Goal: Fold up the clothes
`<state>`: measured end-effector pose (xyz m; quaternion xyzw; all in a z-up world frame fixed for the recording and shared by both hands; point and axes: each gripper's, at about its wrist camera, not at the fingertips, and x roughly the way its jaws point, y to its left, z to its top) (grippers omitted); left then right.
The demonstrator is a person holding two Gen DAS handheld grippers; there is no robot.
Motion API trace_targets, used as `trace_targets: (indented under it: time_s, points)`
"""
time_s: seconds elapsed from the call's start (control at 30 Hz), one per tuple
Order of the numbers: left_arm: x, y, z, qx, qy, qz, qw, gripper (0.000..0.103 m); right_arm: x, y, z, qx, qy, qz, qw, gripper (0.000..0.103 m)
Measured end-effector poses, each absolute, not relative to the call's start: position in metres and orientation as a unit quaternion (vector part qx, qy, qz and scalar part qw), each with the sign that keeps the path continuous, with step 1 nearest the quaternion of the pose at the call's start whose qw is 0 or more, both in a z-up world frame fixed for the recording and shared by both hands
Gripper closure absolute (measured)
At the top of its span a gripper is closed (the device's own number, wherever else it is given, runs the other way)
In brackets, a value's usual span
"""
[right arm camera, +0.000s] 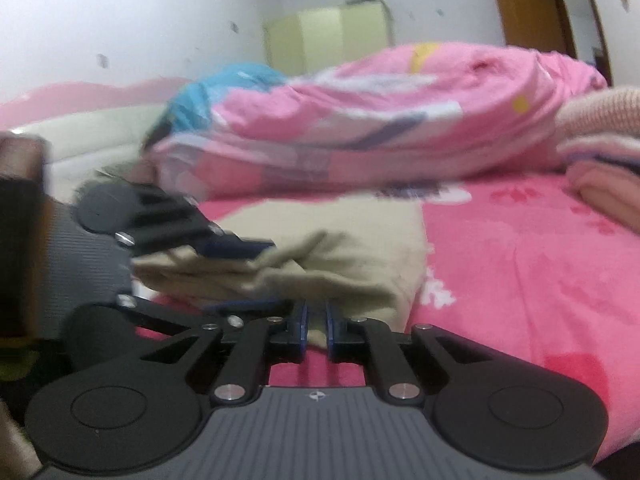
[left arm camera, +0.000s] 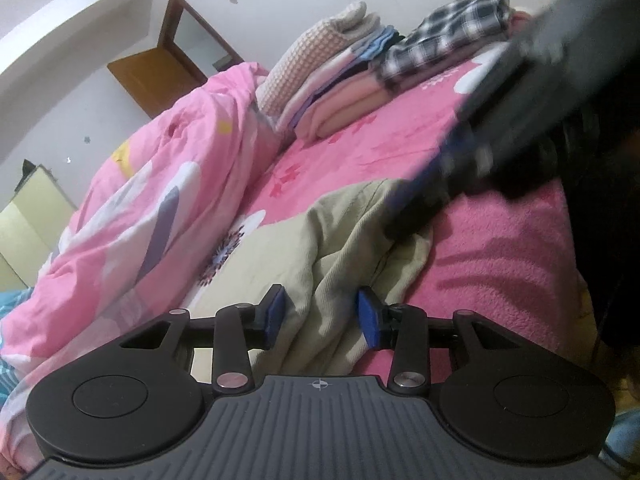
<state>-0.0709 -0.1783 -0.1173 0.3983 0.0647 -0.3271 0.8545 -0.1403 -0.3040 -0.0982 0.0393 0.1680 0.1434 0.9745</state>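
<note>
Khaki corduroy garment (left arm camera: pixel 320 248) lies crumpled on the pink flowered bed sheet (left arm camera: pixel 384 136); right gripper (right arm camera: pixel 317 320) pinches its edge, left gripper (left arm camera: pixel 320 314) straddles a fold, jaws apart.

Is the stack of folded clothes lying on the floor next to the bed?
No, the stack of folded clothes lies on top of the pink bed sheet, beside the bunched-up pink duvet.

Your left gripper (left arm camera: pixel 322 314) points slightly downward, its blue pads (left arm camera: pixel 275 312) standing well apart with cloth bunched between them; whether they press on it cannot be told. Your right gripper (right arm camera: pixel 317 322) has its jaws nearly together, pinching a fold of fabric. In the left wrist view it reaches in, blurred, from two o'clock.
</note>
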Motion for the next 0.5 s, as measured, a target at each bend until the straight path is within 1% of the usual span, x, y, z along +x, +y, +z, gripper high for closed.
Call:
trace_targets:
  time_s: [0.2,0.27,0.37,0.5]
  points:
    - [-0.071,-0.177,-0.115,0.391,0.069,-0.325,0.858,0.064,-0.116,-0.302,-0.081,0.043,0.088,0.148,0.984,0.093]
    - [-0.071,-0.176,-0.115,0.386,0.073,-0.326,0.860,0.064,-0.103,-0.299,-0.089,0.051,0.084,0.155,0.983,0.093]
    - [-0.069,-0.173,-0.116,0.372,0.085,-0.331,0.863,0.064,-0.089,-0.294,-0.119,0.039,0.109,0.146,0.982,0.093]
    - [-0.069,-0.166,-0.111,0.367,0.086,-0.338,0.862,0.063,-0.093,-0.298,-0.129,0.060,0.092,0.148,0.983,0.093]
